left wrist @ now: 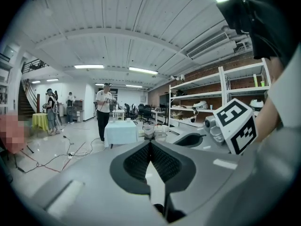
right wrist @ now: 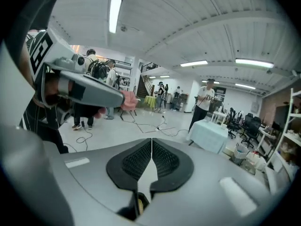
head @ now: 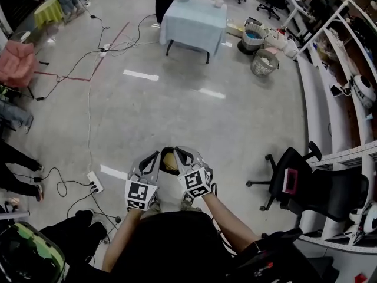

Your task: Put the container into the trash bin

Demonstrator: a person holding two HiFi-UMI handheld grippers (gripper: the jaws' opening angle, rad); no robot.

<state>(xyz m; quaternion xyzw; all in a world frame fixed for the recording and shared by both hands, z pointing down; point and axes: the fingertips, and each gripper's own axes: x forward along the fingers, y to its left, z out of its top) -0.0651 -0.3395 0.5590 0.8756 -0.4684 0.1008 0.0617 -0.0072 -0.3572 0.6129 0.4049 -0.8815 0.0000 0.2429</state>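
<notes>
Left gripper (left wrist: 150,142) and right gripper (right wrist: 151,140) jaws together, empty. Container (head: 169,161) between them looks ungripped, so I risk dropping it before bin (head: 264,62) beside table (head: 194,19).

Both forearms (head: 231,216) are reaching forward, holding the left claw (head: 152,158) and right claw (head: 181,154) side by side, seemingly angling slightly downward, each with its jaws meeting tip to tip.
</notes>
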